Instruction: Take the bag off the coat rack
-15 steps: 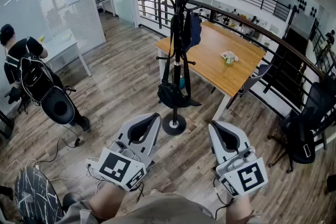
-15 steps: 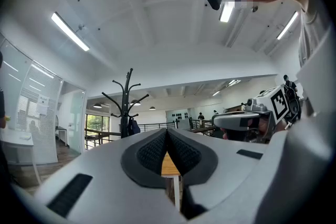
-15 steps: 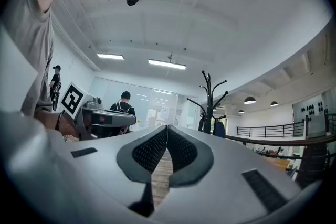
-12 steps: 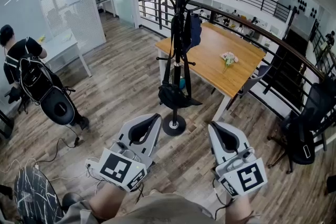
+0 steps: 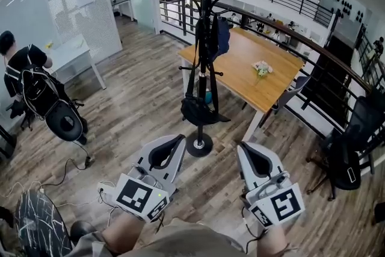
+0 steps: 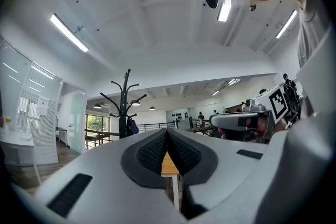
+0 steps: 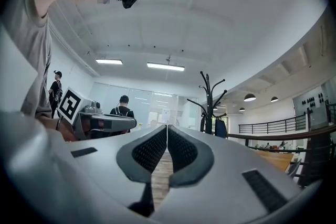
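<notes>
A black coat rack (image 5: pixel 203 39) stands on a round base in front of me, also in the left gripper view (image 6: pixel 125 107) and the right gripper view (image 7: pixel 209 105). A black bag (image 5: pixel 198 110) hangs low on it by long straps; a dark blue garment (image 5: pixel 220 34) hangs higher. My left gripper (image 5: pixel 180 138) and right gripper (image 5: pixel 242 145) are held low, short of the rack's base, apart from the bag. Both are shut with nothing between the jaws (image 6: pixel 167 131) (image 7: pixel 167 127).
A wooden table (image 5: pixel 252 66) with a small flower vase (image 5: pixel 260 67) stands behind the rack. A railing (image 5: pixel 301 39) runs along the right, with a dark chair (image 5: pixel 346 153) by it. A person (image 5: pixel 33 90) with a backpack stands at the far left by a white desk (image 5: pixel 72 51). Cables lie on the floor at lower left.
The view has shifted slightly; both grippers sit a little lower in the picture. The person at the left has stepped slightly. The bag hangs as before.
</notes>
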